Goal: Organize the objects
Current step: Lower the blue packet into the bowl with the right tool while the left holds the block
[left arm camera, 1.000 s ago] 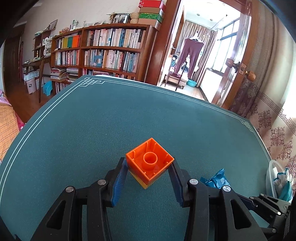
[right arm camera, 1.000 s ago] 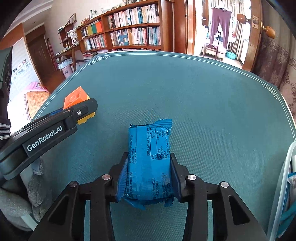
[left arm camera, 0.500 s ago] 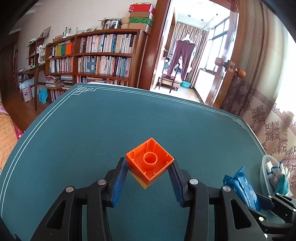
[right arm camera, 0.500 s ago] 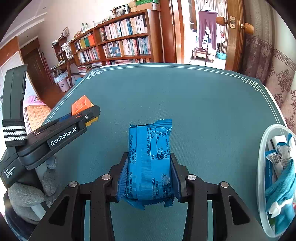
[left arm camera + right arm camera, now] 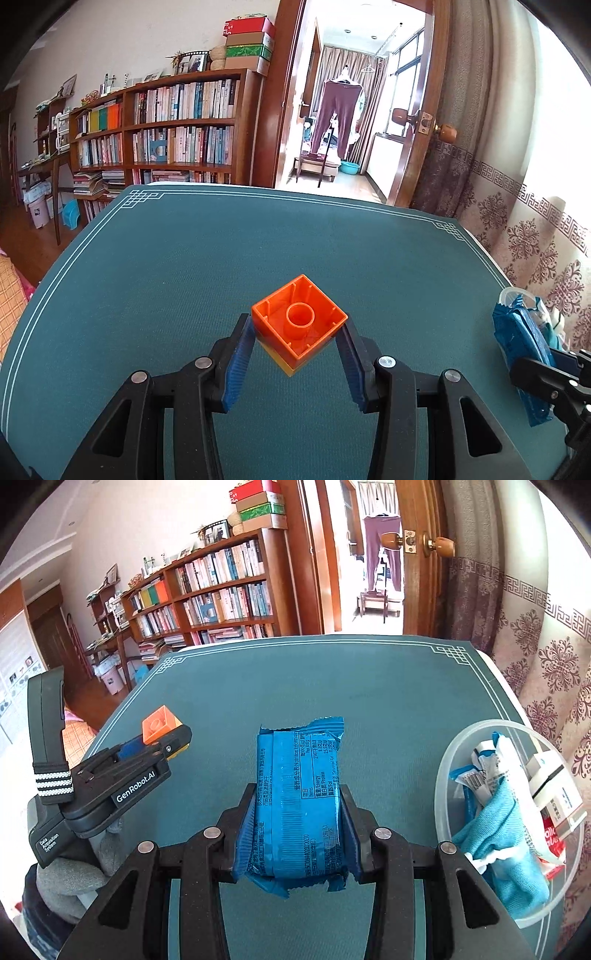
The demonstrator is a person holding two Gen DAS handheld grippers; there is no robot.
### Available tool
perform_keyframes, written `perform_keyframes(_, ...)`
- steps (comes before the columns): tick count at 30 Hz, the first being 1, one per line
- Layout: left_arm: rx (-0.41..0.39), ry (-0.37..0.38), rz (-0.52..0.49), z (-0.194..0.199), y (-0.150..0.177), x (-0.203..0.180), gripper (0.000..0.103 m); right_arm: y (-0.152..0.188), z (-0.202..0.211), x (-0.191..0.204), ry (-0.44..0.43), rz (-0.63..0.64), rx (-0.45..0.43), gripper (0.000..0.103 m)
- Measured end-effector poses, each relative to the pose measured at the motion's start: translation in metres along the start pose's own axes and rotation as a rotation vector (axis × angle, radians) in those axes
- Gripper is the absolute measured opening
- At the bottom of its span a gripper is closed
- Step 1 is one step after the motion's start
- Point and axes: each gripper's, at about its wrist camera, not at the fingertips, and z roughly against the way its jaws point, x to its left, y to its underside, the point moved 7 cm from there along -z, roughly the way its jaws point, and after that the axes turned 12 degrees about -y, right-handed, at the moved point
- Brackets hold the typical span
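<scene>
The right claw (image 5: pixel 299 812) clamps a blue foil snack packet (image 5: pixel 301 797) above the table (image 5: pixel 332 679); slick foil could slide out short of the clear plastic bowl (image 5: pixel 443 775) to its right. The left claw (image 5: pixel 295 347) pinches an orange-and-yellow toy brick (image 5: pixel 299 325) by its corners, which could twist free.

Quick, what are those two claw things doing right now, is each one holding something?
Left gripper: closed on an orange toy block.
Right gripper: closed on a blue snack packet.

The black plastic left gripper (image 5: pixel 173 744) reads "GenRobot.AI" on its side and "Data Acquisition System" nearer its handle; the blue foil snack packet (image 5: pixel 301 805) carries a "Nutrition Information" panel.
</scene>
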Motion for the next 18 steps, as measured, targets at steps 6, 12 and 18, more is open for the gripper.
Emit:
perform_keyframes(6, -0.018, 0.027, -0.037, 0.010, 0.002, -0.016, 0.048, -0.002, 0.028, -0.006, 0.032, -0.012, -0.046, 0.042)
perform_keyframes(12, -0.029, 0.056, -0.071, 0.020, 0.004, -0.031, 0.048, -0.006, 0.062, -0.041, 0.108, -0.057, -0.095, 0.042)
perform_keyframes(18, -0.037, 0.082, -0.103, 0.028, 0.009, -0.045, 0.048, -0.003, 0.093, -0.094, 0.195, -0.132, -0.120, 0.042)
